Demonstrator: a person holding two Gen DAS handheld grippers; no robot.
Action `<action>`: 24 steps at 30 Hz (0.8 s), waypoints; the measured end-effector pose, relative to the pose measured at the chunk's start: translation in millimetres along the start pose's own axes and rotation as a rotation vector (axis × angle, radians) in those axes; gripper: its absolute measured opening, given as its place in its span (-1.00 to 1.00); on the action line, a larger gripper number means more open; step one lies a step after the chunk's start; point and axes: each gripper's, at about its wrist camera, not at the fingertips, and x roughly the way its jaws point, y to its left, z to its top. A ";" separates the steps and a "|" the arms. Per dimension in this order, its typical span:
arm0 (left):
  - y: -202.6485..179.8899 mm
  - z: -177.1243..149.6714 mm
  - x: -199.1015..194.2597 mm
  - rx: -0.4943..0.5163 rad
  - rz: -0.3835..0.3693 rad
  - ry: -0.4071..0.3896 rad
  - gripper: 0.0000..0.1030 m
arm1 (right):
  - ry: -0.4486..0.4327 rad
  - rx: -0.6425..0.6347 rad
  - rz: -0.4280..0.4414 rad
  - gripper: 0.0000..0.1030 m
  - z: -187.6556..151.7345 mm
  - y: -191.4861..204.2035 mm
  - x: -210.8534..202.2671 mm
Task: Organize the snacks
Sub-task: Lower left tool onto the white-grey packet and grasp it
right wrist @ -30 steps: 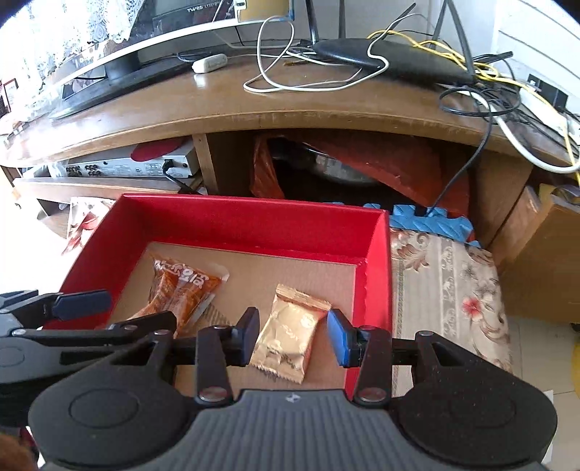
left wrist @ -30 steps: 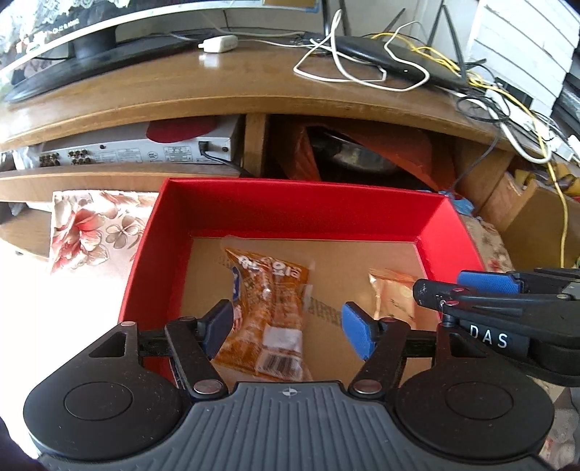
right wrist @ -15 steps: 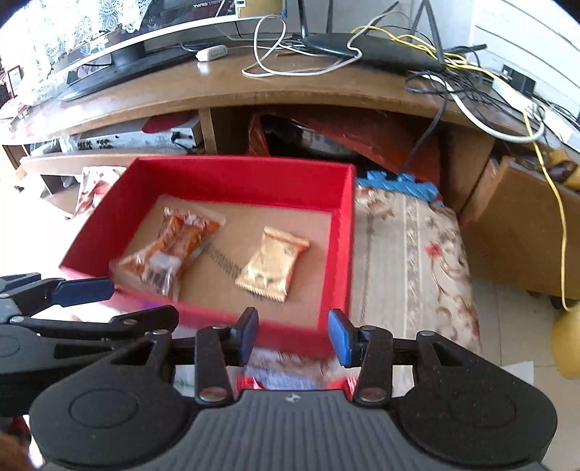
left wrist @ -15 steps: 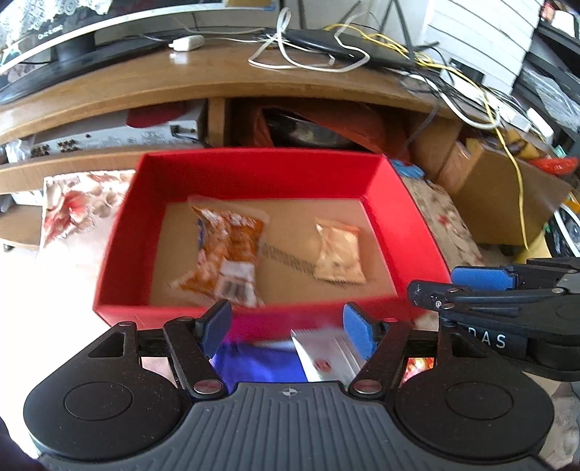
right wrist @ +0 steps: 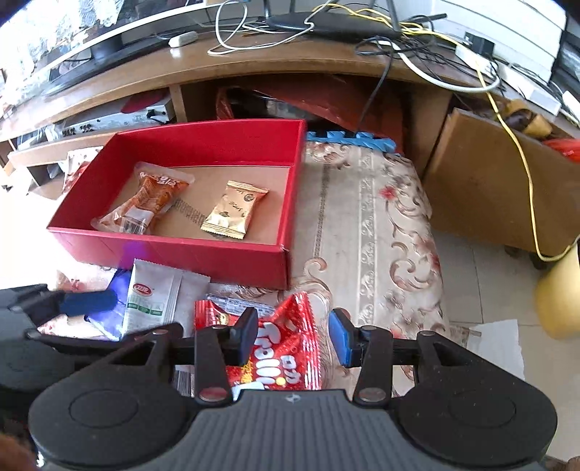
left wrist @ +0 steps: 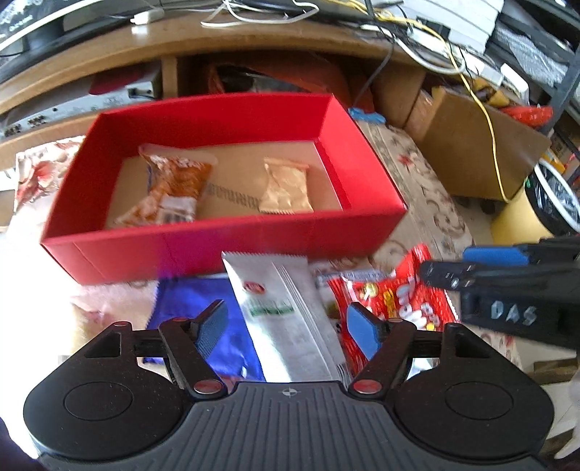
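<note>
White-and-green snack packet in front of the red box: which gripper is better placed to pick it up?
Left gripper: the white-and-green snack packet lies between its spread fingers. Right gripper frames the red foil bag.

red box [right wrist: 174, 250] open-topped, half bare

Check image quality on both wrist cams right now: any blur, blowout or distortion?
Left wrist: motion blur smears the red box and the white packet; the lower-left floor is blown out white; fisheye bends the wooden desk edge. Right wrist: sharper, the gold packet print is visible; sunlight overexposes the left edge; a purple flare sits on the box's front wall.
</note>
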 end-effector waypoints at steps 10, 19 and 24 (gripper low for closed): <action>-18.0 -5.7 19.4 0.075 0.061 0.018 0.62 | 0.011 -0.010 0.024 -0.19 -3.7 -0.4 -0.2; -10.2 -16.7 11.4 0.113 0.105 0.028 0.23 | 0.032 -0.035 0.014 -0.19 -8.9 5.8 3.0; -1.8 -25.8 1.7 0.100 0.099 0.042 0.14 | 0.038 -0.040 0.017 -0.19 -18.8 9.6 -2.3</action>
